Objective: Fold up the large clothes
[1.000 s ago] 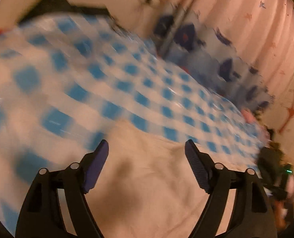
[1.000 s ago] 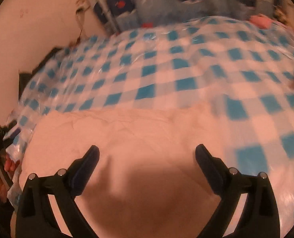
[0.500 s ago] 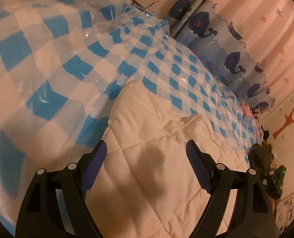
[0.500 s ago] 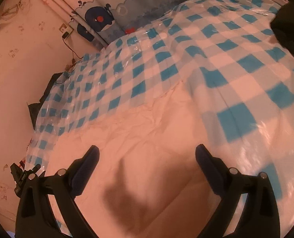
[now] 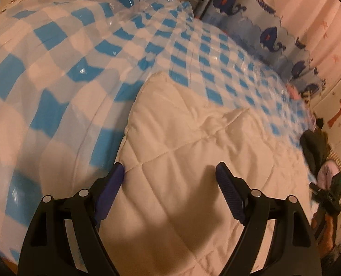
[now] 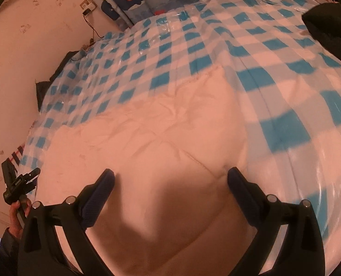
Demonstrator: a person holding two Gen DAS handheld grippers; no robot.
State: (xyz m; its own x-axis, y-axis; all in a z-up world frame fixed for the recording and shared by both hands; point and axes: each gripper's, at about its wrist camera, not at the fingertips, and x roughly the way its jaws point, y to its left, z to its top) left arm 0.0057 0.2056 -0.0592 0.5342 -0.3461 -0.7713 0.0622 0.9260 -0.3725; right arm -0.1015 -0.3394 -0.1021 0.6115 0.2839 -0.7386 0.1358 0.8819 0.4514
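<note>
No readable text, label or number anywhere.

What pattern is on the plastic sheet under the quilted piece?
Blue and white checks on the plastic sheet, clearest in the left wrist view.

A child's bedroom at home: a bed (image 6: 216, 46) under blue-checked plastic, whale-print curtain (image 5: 262, 23) behind it, tree-sticker wallpaper (image 5: 340, 112) beside the curtain.

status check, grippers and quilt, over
Left gripper open, right gripper open, both empty over the quilt. Quilt flat on checked sheet, unfolded. Nothing in the way.
</note>
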